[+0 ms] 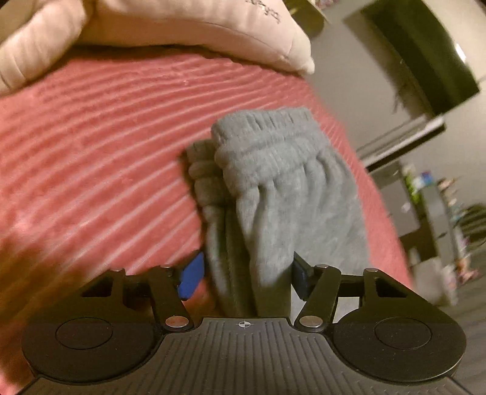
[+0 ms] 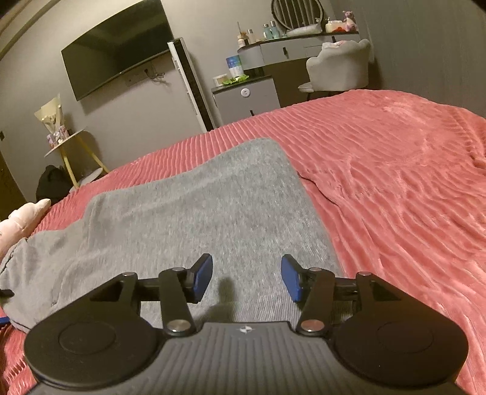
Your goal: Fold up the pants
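Pink bedspread (image 2: 395, 170) beneath grey pants (image 1: 273, 188), left claw (image 1: 246, 273) clamped on them, right claw (image 2: 246, 278) apart just above.

The left wrist view looks close along its fingers toward the pillows (image 1: 182, 27). The right wrist view faces the wall television (image 2: 117, 45). Both share the bed (image 1: 100, 145) and grey pants (image 2: 194, 206).

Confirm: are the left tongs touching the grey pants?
Touching. In the left wrist view the left tongs have the bunched grey pants between them, cloth pressed against both fingers, waistband end sticking out beyond.
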